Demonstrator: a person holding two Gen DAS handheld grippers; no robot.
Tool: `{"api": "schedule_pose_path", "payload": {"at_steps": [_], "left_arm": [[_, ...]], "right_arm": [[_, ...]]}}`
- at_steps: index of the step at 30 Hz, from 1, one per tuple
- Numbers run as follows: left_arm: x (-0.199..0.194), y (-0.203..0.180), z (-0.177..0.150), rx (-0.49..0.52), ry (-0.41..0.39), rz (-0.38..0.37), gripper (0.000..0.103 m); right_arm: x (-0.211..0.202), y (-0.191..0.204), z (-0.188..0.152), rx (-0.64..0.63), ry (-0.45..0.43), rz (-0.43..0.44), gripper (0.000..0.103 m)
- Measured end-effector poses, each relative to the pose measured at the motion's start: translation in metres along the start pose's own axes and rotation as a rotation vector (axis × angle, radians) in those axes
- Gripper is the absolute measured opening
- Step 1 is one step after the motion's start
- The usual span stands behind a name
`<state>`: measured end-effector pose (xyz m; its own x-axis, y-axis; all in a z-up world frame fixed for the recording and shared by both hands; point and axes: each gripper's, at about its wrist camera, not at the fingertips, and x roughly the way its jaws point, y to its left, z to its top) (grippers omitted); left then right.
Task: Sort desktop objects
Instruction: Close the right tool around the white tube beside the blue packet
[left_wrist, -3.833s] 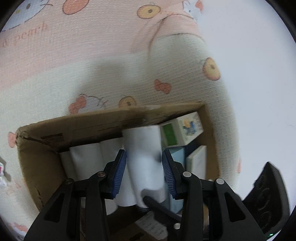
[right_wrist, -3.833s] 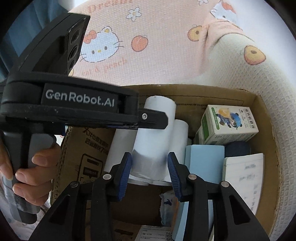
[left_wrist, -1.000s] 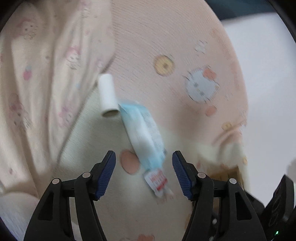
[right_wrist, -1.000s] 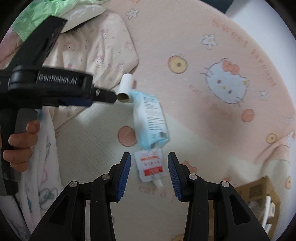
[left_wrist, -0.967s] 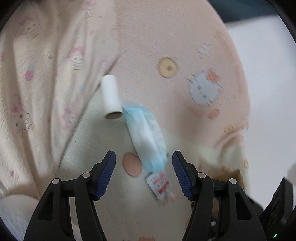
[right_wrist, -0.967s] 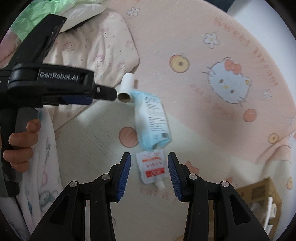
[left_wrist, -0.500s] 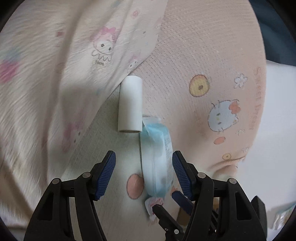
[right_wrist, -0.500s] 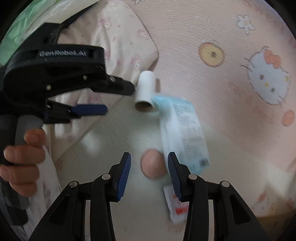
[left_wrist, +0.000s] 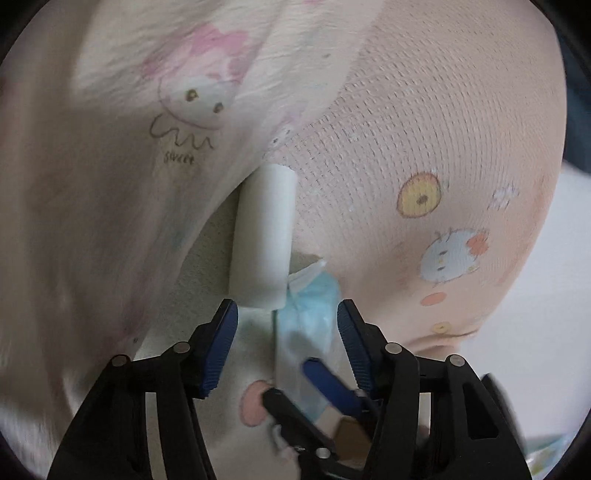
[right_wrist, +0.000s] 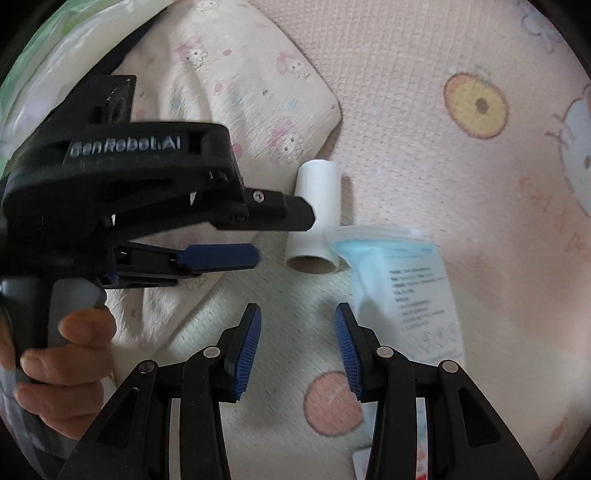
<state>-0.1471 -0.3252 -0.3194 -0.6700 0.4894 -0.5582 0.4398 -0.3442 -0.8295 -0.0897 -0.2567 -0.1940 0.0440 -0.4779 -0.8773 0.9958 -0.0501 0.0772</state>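
Observation:
A white paper roll (left_wrist: 262, 240) (right_wrist: 317, 221) lies on the cartoon-print mat (right_wrist: 424, 110), its open end touching a light blue mask packet (left_wrist: 310, 306) (right_wrist: 399, 280). My left gripper (left_wrist: 286, 314) (right_wrist: 282, 238) has its jaws wide and closing. The roll sits just past its fingertips, with no pad pressing on it. In the right wrist view the left gripper's upper finger overlaps the roll's left edge. My right gripper (right_wrist: 297, 325) (left_wrist: 314, 398) hovers open over the cream part of the mat, nothing between its pads, with the packet to its right.
A pale printed cloth or pillow (right_wrist: 240, 92) (left_wrist: 129, 147) lies against the roll's far side. A red-and-white sachet (right_wrist: 369, 461) pokes out below the packet. A hand (right_wrist: 62, 350) holds the left gripper's grip. Green and white plastic (right_wrist: 55, 55) shows at the top left.
Both grippers have come down and closer to the roll and packet, which now look much larger. The left gripper has rolled and its jaws have narrowed a little. The cardboard box has left view.

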Motion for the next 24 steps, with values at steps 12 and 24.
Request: {"api": "schedule_pose_path", "payload": {"at_steps": [12, 24], "left_arm": [[0.015, 0.0, 0.018, 0.004, 0.005, 0.03, 0.06], [0.018, 0.003, 0.025, -0.002, 0.002, 0.051, 0.06]], "right_arm": [[0.033, -0.016, 0.027, 0.037, 0.004, 0.101, 0.038], [0.041, -0.034, 0.04, 0.018, 0.011, 0.003, 0.038]]}}
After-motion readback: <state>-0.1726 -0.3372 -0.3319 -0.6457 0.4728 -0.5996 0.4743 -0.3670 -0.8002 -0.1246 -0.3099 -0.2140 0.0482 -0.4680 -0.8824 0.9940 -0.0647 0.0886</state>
